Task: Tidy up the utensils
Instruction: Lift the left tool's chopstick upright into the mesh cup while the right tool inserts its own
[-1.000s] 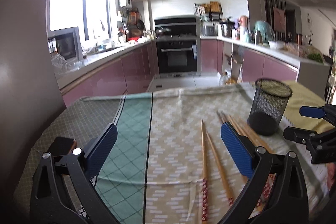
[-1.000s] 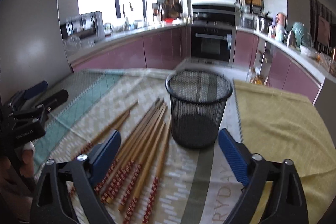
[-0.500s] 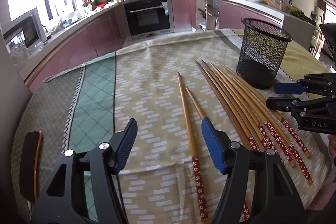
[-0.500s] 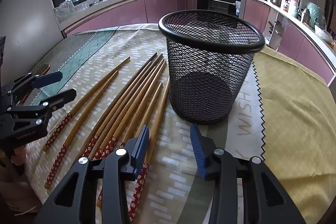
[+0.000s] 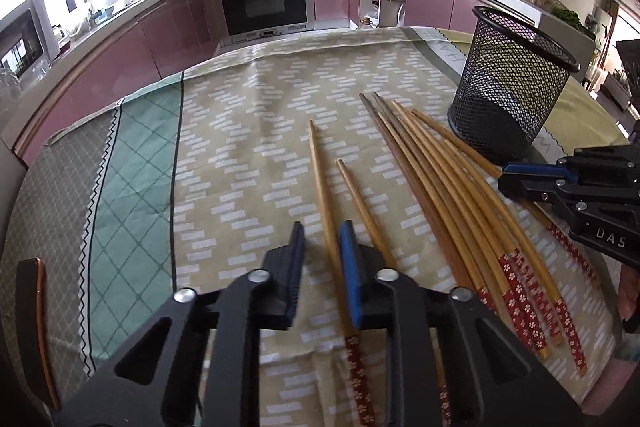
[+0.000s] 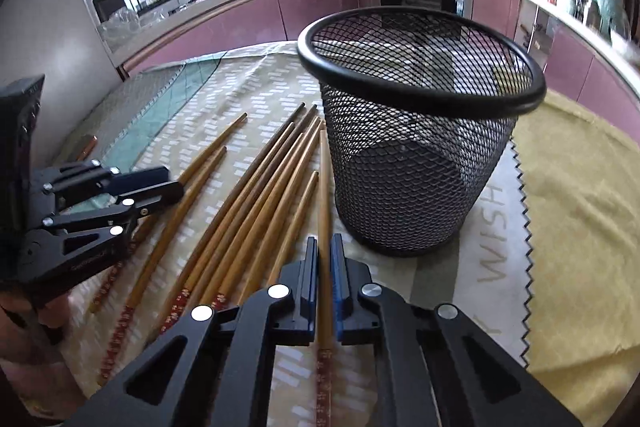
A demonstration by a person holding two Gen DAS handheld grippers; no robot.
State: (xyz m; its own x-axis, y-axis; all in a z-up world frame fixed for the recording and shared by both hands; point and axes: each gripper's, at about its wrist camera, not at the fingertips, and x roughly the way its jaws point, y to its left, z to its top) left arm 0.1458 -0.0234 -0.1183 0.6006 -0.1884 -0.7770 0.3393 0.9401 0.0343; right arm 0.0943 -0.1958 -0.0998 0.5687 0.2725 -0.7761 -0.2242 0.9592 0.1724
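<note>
Chopsticks lay in a loose row on the patterned cloth [image 5: 248, 115] covering the desk, red flowered ends toward the cameras. Since a second before, both pairs of fingers had drawn in from wide apart and both views had tipped down toward the cloth.

Left gripper [image 5: 322, 259]: fingers were closing, a narrow gap remaining; the leftmost chopstick [image 5: 320, 183] ran between them, against the blue finger [image 5: 350, 267], clear of the other.

Main bundle of chopsticks [image 5: 436, 187]: between the two grippers, untouched.

Right gripper [image 6: 324, 267]: fingers had come together, clamped on the rightmost chopstick [image 6: 324, 187], just beside the base of the upright black mesh cup [image 6: 416, 163].
</note>
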